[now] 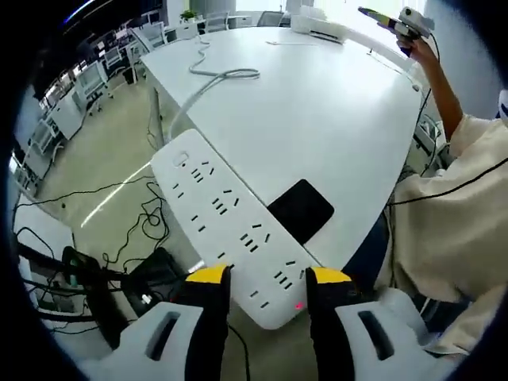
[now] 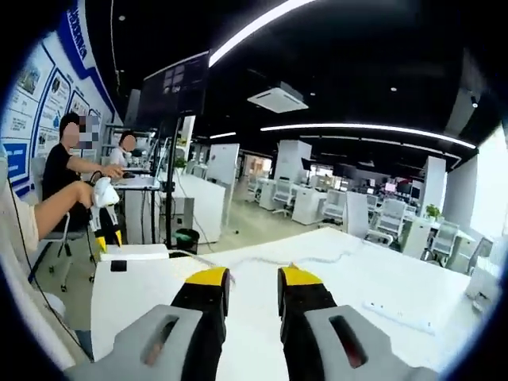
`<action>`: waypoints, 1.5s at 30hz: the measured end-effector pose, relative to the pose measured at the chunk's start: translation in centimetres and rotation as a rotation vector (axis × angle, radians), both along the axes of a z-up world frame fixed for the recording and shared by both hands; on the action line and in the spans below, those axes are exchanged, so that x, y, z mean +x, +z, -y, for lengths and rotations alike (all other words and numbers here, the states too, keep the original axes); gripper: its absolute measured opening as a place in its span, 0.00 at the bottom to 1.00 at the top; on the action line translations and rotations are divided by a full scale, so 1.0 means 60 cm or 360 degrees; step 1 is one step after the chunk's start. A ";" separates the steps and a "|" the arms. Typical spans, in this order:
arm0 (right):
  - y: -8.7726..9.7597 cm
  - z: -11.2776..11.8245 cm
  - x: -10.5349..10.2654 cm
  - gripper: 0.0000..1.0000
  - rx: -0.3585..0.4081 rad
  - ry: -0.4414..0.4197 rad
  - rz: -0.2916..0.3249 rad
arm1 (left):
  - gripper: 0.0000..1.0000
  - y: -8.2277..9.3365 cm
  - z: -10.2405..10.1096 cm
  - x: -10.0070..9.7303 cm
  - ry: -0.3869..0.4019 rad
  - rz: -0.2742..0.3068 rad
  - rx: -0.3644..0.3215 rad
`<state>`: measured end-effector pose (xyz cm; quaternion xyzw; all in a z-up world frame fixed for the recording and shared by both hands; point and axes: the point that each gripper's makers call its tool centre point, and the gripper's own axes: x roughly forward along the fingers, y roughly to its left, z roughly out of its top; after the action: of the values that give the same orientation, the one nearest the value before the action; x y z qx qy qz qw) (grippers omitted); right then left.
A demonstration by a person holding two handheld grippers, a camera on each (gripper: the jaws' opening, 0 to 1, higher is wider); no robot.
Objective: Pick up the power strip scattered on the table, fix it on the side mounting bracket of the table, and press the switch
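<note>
A long white power strip [image 1: 226, 214] with several sockets and a lit red switch light [image 1: 299, 305] lies slanted over the near edge of the white table [image 1: 317, 111]. My left gripper [image 1: 270, 276] is shut on its near end, one yellow-tipped jaw on each long side. Its white cable [image 1: 218, 75] runs off across the table. My right gripper [image 2: 254, 278] is raised above the table, open, with nothing between its jaws. It also appears far off as the right gripper [image 1: 381, 17] in a person's hand. The left gripper [image 2: 107, 234] and the power strip [image 2: 139, 252] show small at the table's far end.
A black pad [image 1: 300, 210] lies on the table beside the strip. A white flat box [image 1: 317, 28] sits at the far end. Black cables and gear [image 1: 119, 262] lie on the floor below the table's edge. A person's sleeve [image 1: 452, 214] is at the right. Seated people [image 2: 63, 167] work at desks behind.
</note>
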<state>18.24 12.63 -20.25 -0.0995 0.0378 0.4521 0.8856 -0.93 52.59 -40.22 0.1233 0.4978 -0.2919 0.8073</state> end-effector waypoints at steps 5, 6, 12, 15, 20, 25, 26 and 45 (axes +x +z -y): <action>-0.009 0.035 0.003 0.21 0.0022 -0.0066 -0.0014 | 0.42 0.002 0.000 -0.001 0.0006 0.0061 -0.0033; -0.011 0.042 0.003 0.21 0.0026 -0.0076 -0.0014 | 0.42 0.002 -0.001 -0.001 0.0014 0.0061 -0.0039; -0.025 0.086 0.000 0.21 0.0022 -0.0160 -0.0035 | 0.43 0.004 -0.001 0.001 0.0027 0.0104 -0.0042; -0.029 0.100 -0.004 0.22 0.0030 -0.0182 -0.0048 | 0.44 0.009 -0.001 0.008 0.0006 0.0173 -0.0043; -0.033 0.124 -0.011 0.22 0.0044 -0.0230 -0.0053 | 0.45 0.031 0.010 0.024 0.0010 0.0302 -0.0123; -0.031 0.144 -0.017 0.24 0.0071 -0.0269 -0.0047 | 0.45 0.060 0.022 0.047 0.0019 0.0474 -0.0170; -0.031 0.148 -0.018 0.24 0.0076 -0.0278 -0.0046 | 0.45 0.067 0.026 0.054 0.0015 0.0521 -0.0183; -0.040 0.230 -0.047 0.26 0.0130 -0.0435 -0.0052 | 0.48 0.189 0.188 0.108 -0.0227 0.0956 -0.0460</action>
<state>15.42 -1.19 -22.65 -0.0499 0.0469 0.3300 0.9415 5.56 41.30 -28.86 0.1225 0.1812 -0.3658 0.9046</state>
